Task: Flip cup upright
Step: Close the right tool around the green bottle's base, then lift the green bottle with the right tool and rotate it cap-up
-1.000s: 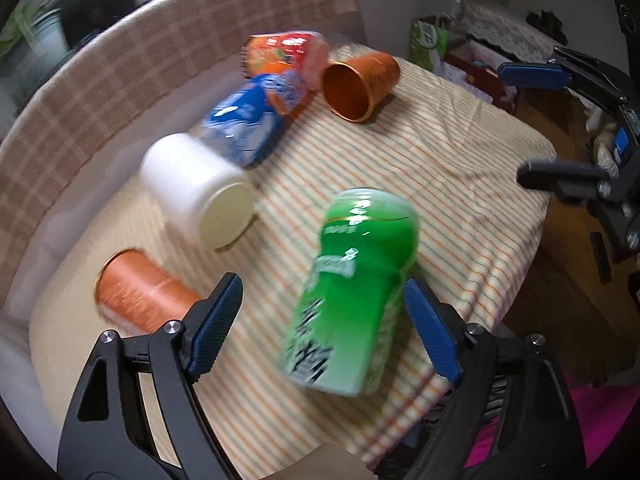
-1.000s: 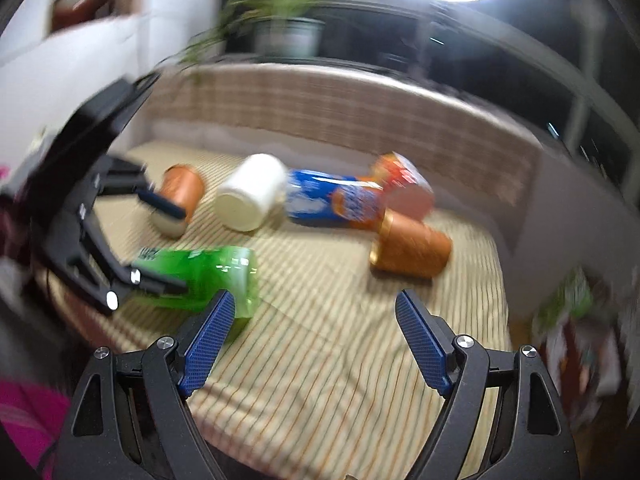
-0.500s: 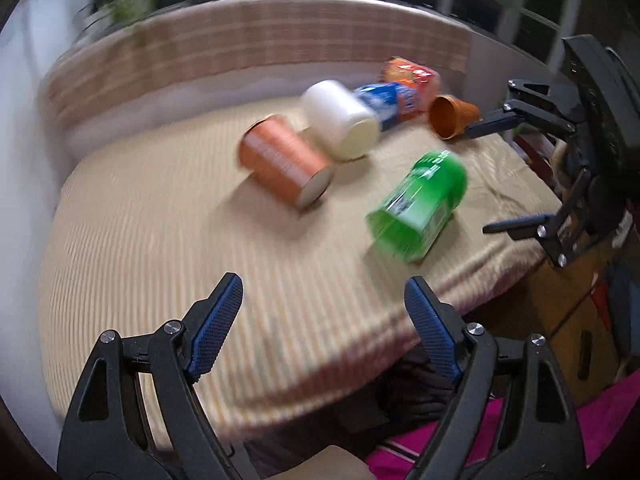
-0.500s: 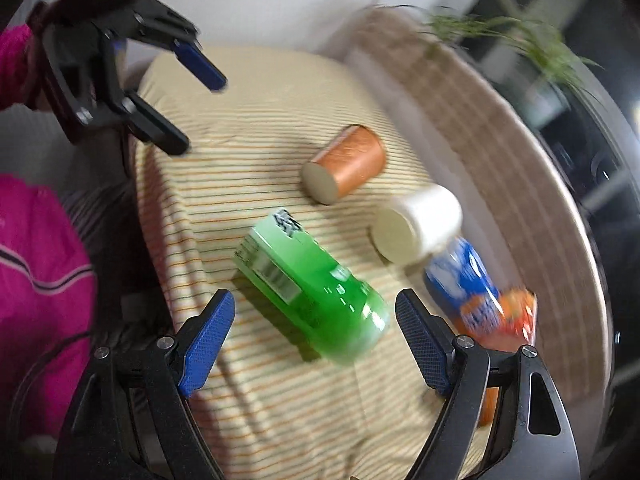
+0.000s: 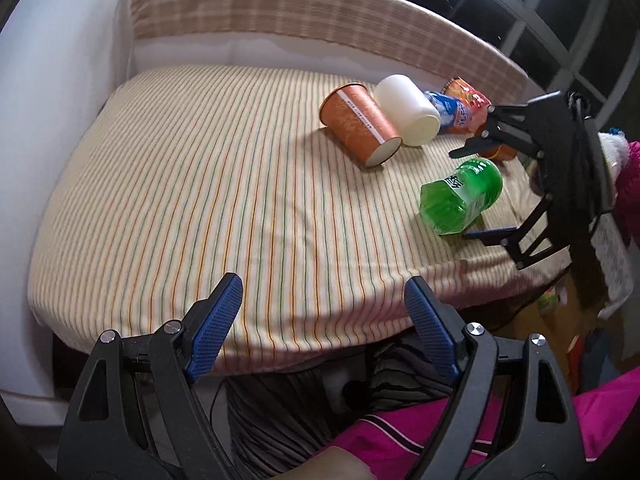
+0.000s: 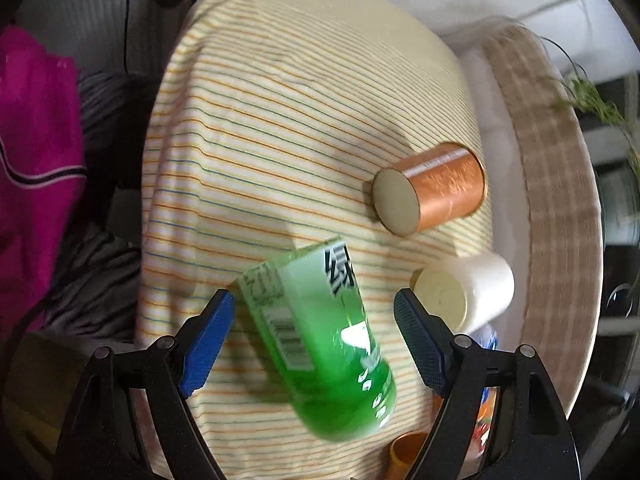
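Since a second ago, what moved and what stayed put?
The left gripper pulled back off the shiny green plastic cup to the table's near edge, open and empty. The right gripper swung round and now straddles that cup, jaws open, not gripping yet. The green cup, orange paper cup and white plastic cup all still lie on their sides on the striped tablecloth.

Bottle point(image 5: 460, 196) lying on tablecloth point(image 5: 200, 184); two cups point(image 5: 360, 124) side by side behind.

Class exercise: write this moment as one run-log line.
right tool: open, straddling green cup | green cup: on its side | left tool: open, empty, at table edge
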{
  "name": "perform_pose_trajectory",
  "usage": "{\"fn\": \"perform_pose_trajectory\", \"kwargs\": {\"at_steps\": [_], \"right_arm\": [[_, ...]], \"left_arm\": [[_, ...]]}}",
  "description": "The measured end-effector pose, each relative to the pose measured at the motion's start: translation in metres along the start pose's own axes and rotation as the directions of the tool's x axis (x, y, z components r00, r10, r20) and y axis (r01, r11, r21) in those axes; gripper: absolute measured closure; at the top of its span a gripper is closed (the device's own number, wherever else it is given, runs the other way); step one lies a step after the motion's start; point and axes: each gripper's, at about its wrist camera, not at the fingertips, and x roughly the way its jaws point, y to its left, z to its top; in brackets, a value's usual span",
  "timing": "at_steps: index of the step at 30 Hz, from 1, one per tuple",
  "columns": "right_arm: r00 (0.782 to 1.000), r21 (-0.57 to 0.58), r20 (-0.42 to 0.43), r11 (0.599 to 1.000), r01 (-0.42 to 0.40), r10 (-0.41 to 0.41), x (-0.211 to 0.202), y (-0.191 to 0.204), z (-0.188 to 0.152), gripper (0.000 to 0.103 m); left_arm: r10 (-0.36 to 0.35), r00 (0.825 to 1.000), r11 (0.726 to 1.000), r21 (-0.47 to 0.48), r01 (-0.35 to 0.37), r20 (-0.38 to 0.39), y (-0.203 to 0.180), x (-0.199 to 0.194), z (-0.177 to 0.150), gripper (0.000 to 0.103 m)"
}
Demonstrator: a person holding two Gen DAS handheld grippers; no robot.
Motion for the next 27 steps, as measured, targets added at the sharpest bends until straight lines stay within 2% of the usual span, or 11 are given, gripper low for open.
{"fn": "perform_pose_trajectory", "kwargs": {"at_steps": [2,4,5,9,13,16,20,27], "right_arm": [[1.0,-0.021,-0.013,1.0,0.007,-0.007,0.005,0.0,0.002,0.023],[1.0,-0.046,-0.027,0.999,0.013,-0.014,0.01,0.001,0.002,0.034],[0.999,-0.047,-0.032,0.999,0.01,-0.011,0.011,0.0,0.002,0.045],[1.0,0.003,-0.02,1.0,0.001,-0.001,0.012,-0.008,-0.002,0.045],[0.999,0.144,0.029,0.989,-0.025,0.021,0.007,-0.027,-0.008,0.046],[0.995,0.281,0.095,0.958,-0.064,0.038,-0.001,-0.043,-0.015,0.046],[0.984,0.436,0.176,0.893,-0.111,0.036,-0.009,-0.058,-0.028,0.046],[0.974,0.603,0.227,0.787,-0.13,-0.013,-0.011,-0.068,-0.042,0.046]], "left_arm": [[0.007,1.0,1.0,-0.006,-0.007,0.002,0.002,-0.001,-0.001,0.018],[0.018,1.0,1.0,-0.002,-0.018,0.002,0.003,-0.002,-0.002,0.018],[0.025,1.0,1.0,0.002,-0.025,0.003,0.004,-0.003,-0.002,0.018],[0.03,1.0,1.0,0.009,-0.03,0.007,0.003,-0.002,-0.001,0.018],[0.027,1.0,0.999,0.019,-0.027,0.016,0.002,-0.001,0.001,0.018],[0.022,0.999,0.999,0.028,-0.023,0.022,-0.001,0.0,0.003,0.018],[0.033,0.999,0.998,0.045,-0.035,0.04,-0.005,-0.001,0.008,0.018],[0.051,0.995,0.996,0.065,-0.057,0.088,-0.015,-0.005,0.019,0.018]]}}
